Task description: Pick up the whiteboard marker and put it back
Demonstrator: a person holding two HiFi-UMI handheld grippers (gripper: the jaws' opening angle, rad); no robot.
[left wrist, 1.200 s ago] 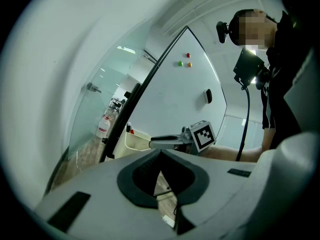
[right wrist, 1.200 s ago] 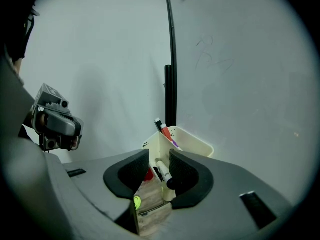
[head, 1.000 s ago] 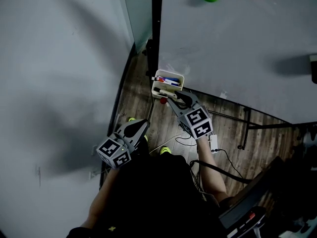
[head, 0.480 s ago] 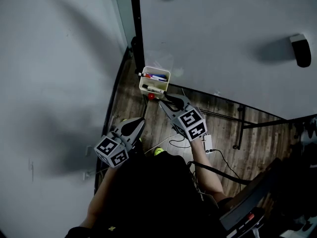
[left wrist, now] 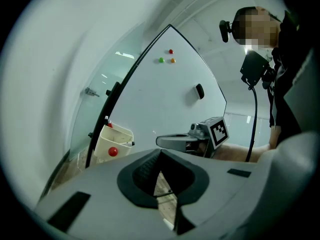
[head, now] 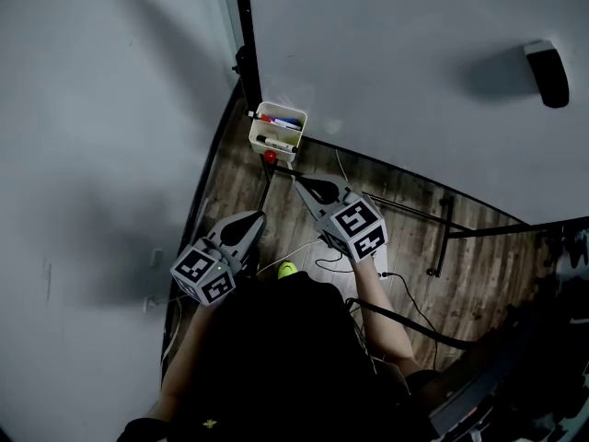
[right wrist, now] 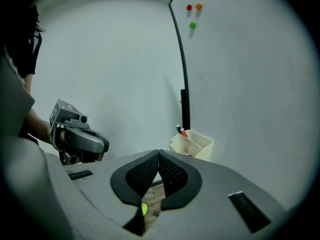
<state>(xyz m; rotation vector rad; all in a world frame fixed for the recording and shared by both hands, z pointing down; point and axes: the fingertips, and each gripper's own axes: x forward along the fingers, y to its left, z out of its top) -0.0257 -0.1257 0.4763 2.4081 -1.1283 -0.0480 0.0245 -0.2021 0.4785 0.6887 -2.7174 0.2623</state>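
A cream marker holder [head: 278, 127] hangs at the whiteboard's [head: 414, 63] lower left corner, with several whiteboard markers [head: 275, 143] lying in it. My right gripper [head: 299, 180] hovers just below the holder and apart from it. Its jaws have just been closing and now stand shut with nothing between them. The right gripper view shows its pads meeting [right wrist: 159, 152], with the holder [right wrist: 192, 144] and marker caps [right wrist: 182, 132] beyond. My left gripper [head: 255, 217] hangs lower left, shut and empty [left wrist: 160, 150]. From its own view the holder [left wrist: 114, 143] is ahead on the left.
A black eraser [head: 547, 74] sticks to the whiteboard at upper right. Small coloured magnets [right wrist: 192, 25] sit high on the board. The board's black frame [head: 245, 53] meets a grey wall [head: 101, 136]. Cables [head: 368, 274] and stand legs [head: 440, 238] cross the wooden floor.
The right gripper has drawn back from the holder, where its open jaws reached in, and has shut empty. Both grippers have shifted away from the board, and the holder sits higher in the head view.
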